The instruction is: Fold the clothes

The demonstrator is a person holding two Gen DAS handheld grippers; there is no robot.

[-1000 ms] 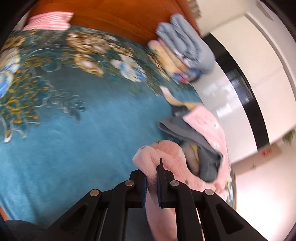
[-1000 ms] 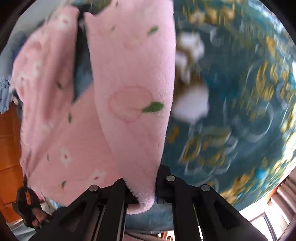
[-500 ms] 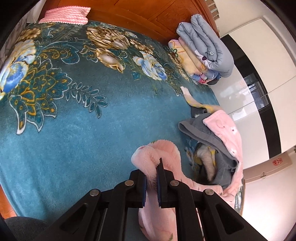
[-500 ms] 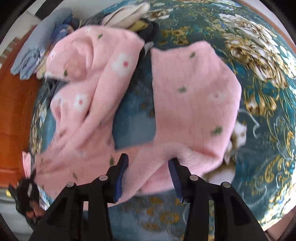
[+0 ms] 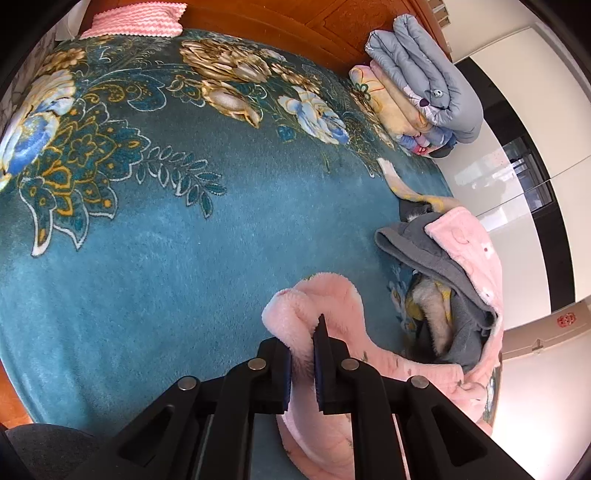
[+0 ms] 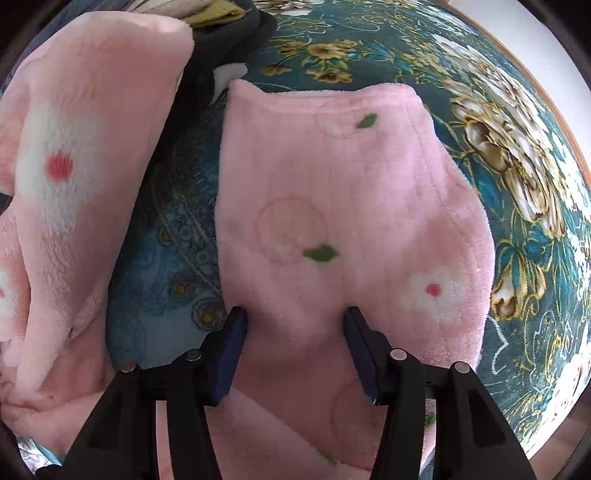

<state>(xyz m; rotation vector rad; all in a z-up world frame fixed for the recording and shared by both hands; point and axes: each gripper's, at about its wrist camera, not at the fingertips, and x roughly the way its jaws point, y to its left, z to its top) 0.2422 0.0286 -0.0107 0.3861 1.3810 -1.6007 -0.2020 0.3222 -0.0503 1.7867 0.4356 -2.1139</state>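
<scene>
Your left gripper (image 5: 301,354) is clamping a bunched fold of the pink fleece (image 5: 321,314), jaws nearly together w/ just the fabric thickness between the pads. Your right gripper (image 6: 293,343) is pointing down over a flat panel of the same fleece (image 6: 332,206); its jaws have just been closing in a bit but are standing about half open, cloth under and between the pads, not pinched as far as the frame is showing. So left is holding, right is free.

Progress: early, I'm judging. The fleece is lying on the bed (image 5: 147,258) near its right edge in the left-wrist view, one panel laid fairly flat, the other part (image 6: 74,147) bunching up and draping over a pile of loose clothes. No clean fold is showing yet; edges aren't lined up. A grey garment (image 5: 424,254) and some yellowish pieces in that pile are looking untouched, so they're still waiting. A stack of folded bedding (image 5: 424,85) is sitting at the far corner by the headboard (image 5: 295,18); can't tell if that's part of your job.

Left to do, prob.: you're needing to spread the fleece flat, fold it, then work thru the rest of the pile.
</scene>
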